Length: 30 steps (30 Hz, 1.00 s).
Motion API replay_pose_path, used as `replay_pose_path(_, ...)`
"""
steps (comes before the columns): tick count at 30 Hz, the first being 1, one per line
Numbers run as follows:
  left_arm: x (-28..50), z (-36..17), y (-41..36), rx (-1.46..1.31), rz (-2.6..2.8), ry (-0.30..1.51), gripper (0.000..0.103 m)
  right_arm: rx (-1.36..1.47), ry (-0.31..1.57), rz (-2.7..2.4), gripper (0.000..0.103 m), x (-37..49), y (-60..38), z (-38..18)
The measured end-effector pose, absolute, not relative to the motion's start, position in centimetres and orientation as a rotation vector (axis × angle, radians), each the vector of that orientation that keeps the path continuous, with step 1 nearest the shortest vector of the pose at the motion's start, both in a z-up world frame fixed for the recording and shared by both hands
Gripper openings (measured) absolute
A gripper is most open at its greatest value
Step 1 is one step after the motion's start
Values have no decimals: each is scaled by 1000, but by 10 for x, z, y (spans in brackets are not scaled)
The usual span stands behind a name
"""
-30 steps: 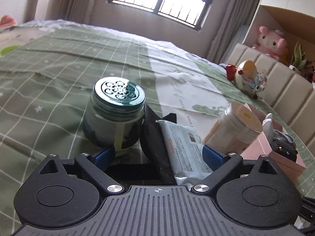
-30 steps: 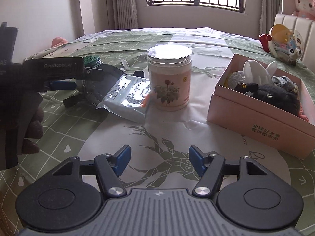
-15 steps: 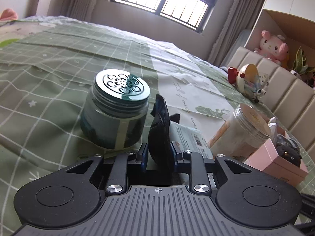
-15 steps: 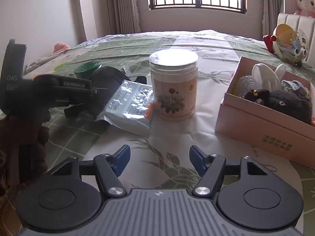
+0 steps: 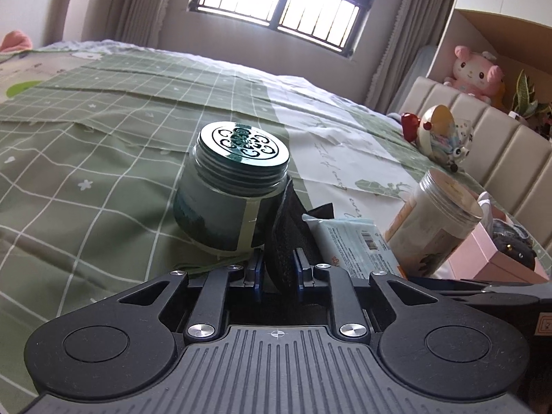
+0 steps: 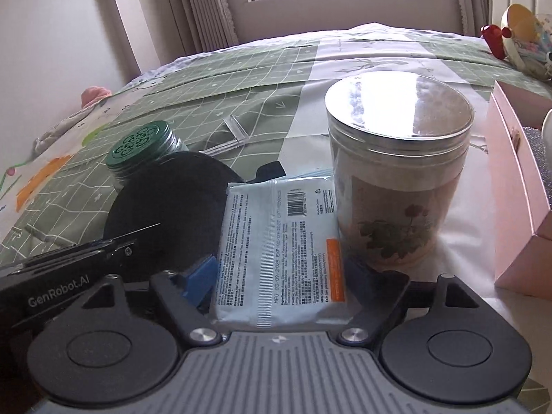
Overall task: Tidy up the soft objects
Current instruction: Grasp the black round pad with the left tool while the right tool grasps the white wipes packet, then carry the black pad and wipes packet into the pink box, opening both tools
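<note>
Green-checked bedding (image 5: pixel 86 158) carries the clutter. Leftmost stands the green-lidded jar (image 5: pixel 234 200); leaning on it is the black fabric pad (image 5: pixel 286 241), which the left gripper (image 5: pixel 278 269), wide a second ago, has now pinched at its near edge, jaws closing the last bit. Beside it lies the wet-wipe packet (image 6: pixel 279 241), which the right gripper (image 6: pixel 279 277) has slid up to; its jaws are opening and straddle the packet without pressing. Further right: floral canister (image 6: pixel 396 186), pink box (image 6: pixel 521 186). The pad seems ready to lift.

On the bed (image 6: pixel 310 69), the wipes packet (image 6: pixel 279 241) lies between pad (image 6: pixel 172 200) and tall canister (image 6: pixel 396 179)
</note>
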<state>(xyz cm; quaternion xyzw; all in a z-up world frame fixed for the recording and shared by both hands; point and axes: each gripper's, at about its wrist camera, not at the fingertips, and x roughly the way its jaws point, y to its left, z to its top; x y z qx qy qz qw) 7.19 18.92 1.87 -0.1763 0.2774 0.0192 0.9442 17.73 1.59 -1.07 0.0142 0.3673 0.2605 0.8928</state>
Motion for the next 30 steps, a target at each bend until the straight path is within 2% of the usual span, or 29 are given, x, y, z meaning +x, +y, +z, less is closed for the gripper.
replay_pose_path(7,84,0,202,-553,-33,645,26,-48,736,551,85,169,22,-13)
replay_pose_path(9,83,0,200,-547,-27,642,27,-60,729,558,82,168,21,-13)
replay_pose_path(16,74,7,201,-624,0,645,23,-94,722,547,76,163,22,-5)
replay_pose_path(23,53,46,189,-492,30,538,22,-78,659,568,76,144,13,29)
replay_pose_path(30,44,126,180,-337,62,379,21,-28,542,595,75,133,-11,95)
